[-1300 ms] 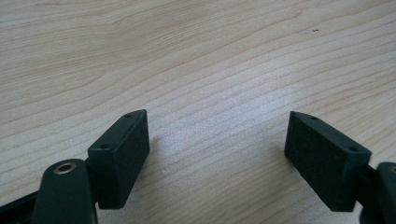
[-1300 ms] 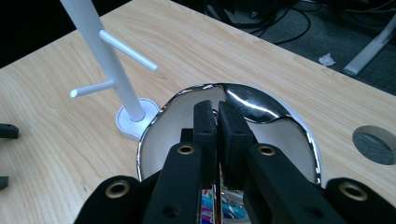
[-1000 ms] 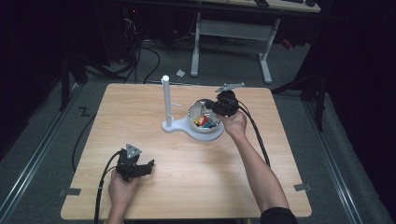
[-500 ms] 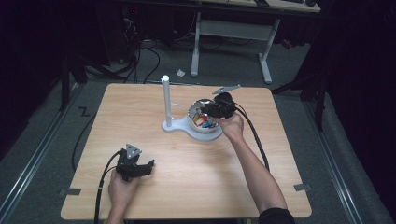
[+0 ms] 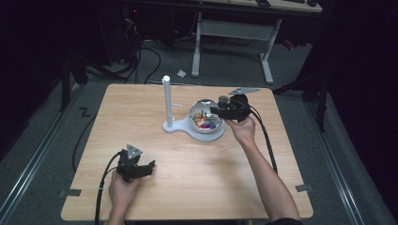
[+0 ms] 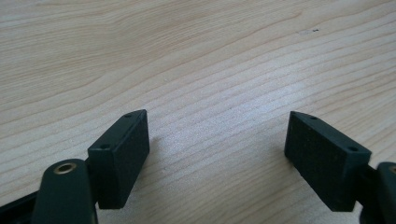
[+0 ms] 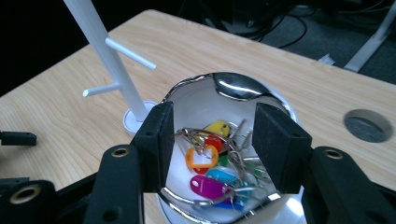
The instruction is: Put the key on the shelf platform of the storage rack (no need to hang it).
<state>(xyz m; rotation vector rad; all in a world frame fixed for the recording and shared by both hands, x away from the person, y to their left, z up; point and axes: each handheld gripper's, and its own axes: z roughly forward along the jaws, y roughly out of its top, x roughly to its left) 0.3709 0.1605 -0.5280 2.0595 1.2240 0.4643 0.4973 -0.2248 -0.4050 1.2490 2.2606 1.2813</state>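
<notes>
A shiny metal bowl sits mid-table, holding several coloured key tags on wire rings. Just left of it stands a white peg stand with short side pegs. My right gripper hovers over the bowl's right rim, open, its jaws framing the tags with nothing between them. My left gripper rests low over bare wood near the front left, jaws wide open and empty.
The wooden table has a round cable hole near the bowl. Black cables trail from both grippers. A desk frame and floor cables lie beyond the far edge.
My right gripper has moved left, from beside the bowl to over its right rim. The left gripper has stayed put.
</notes>
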